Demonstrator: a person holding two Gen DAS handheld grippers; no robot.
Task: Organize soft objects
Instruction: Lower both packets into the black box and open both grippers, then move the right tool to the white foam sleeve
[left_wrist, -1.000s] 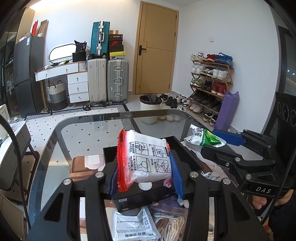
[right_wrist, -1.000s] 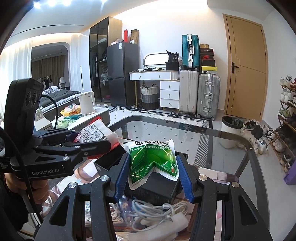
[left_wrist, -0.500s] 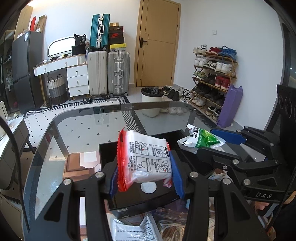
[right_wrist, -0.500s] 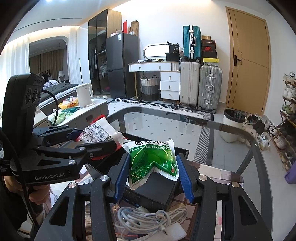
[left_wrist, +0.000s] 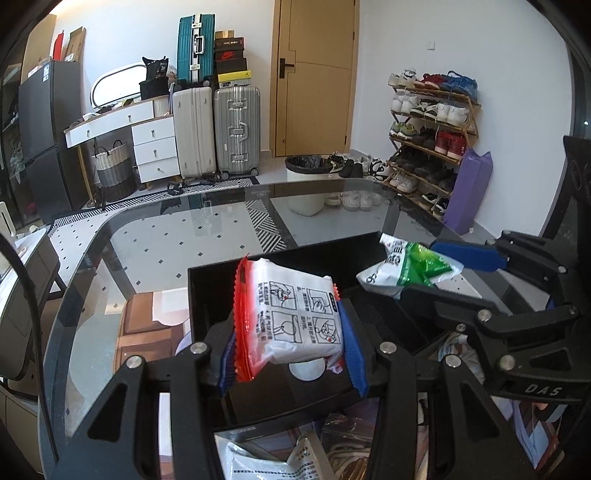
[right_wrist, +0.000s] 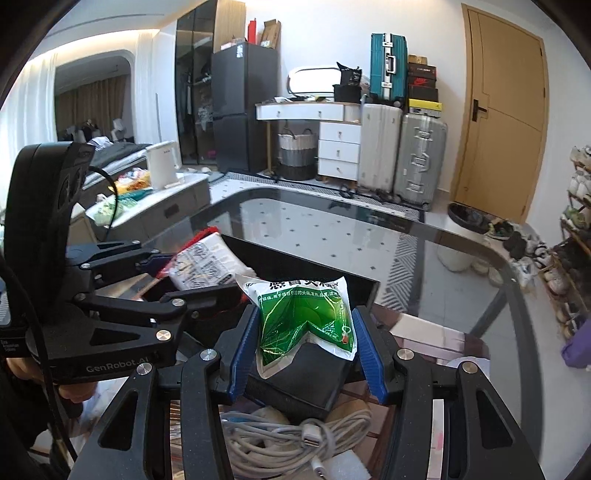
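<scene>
A: What is the left gripper (left_wrist: 288, 334) holding?

B: A soft white packet with a red edge and small drawings (left_wrist: 291, 314). The two blue pads (left_wrist: 352, 356) are partly closed and squeeze it from both sides. It hangs in the air above the flat black box (left_wrist: 284, 402).

A: And the right gripper (right_wrist: 304, 341)?

B: It squeezes a green and white plastic pouch with writing on it (right_wrist: 304, 321). Its pads are partly closed too. That pouch is above the black box as well, to the right of the white packet.

A: What is in the box?

B: I can see a dark floor and a small white round sticker (left_wrist: 306, 369). Neither packet lies in it yet.

A: Where is the box?

B: On the round glass table (left_wrist: 155, 243), at the near side. Nearer still lie a white paper packet with writing (left_wrist: 258, 461) and a bundle of grey cable (right_wrist: 295, 439), outside the box.
</scene>
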